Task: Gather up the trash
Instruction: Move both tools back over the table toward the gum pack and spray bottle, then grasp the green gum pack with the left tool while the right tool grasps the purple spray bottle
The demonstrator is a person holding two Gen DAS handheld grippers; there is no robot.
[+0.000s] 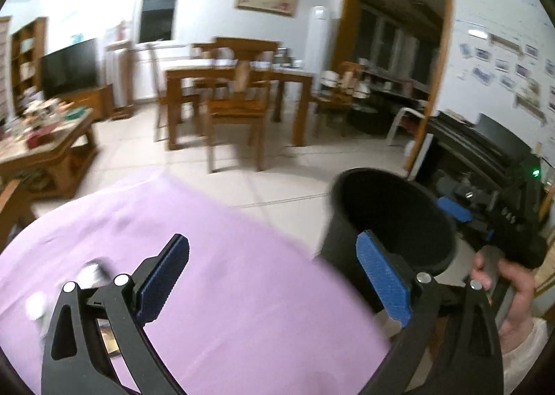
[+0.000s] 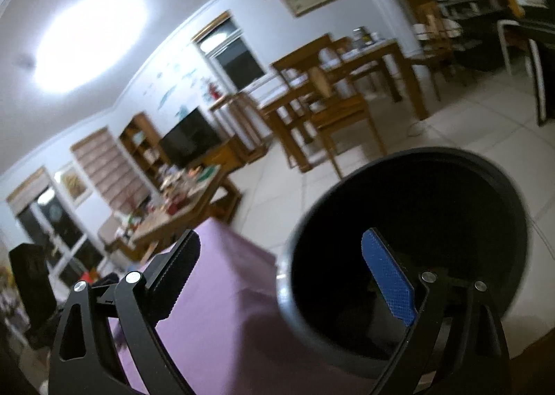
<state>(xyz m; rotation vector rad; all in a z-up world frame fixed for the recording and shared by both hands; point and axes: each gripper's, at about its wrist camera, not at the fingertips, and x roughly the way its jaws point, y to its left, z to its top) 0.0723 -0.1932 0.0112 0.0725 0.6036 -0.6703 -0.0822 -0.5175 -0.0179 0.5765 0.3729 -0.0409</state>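
Left wrist view: the left gripper angles down over the lilac cloth-covered tabletop, released, its blue-padded fingers standing wide with nothing between them. The round black plastic trash bin stands off the tabletop's right edge, behind the right-hand finger, its mouth open upward. A blurred crumpled silvery scrap lies on the cloth just left of the left-hand finger. At far right a person's hand grips the handle of the right gripper, which sits beyond the bin. Wooden dining table and chairs stand far across the tiled floor.

Right wrist view: the right gripper tilts slightly down, also released and empty. The bin fills the near right, its dark opening behind the blue right-hand finger; its contents cannot be made out. The tabletop lies to the left, touching or just beside the bin
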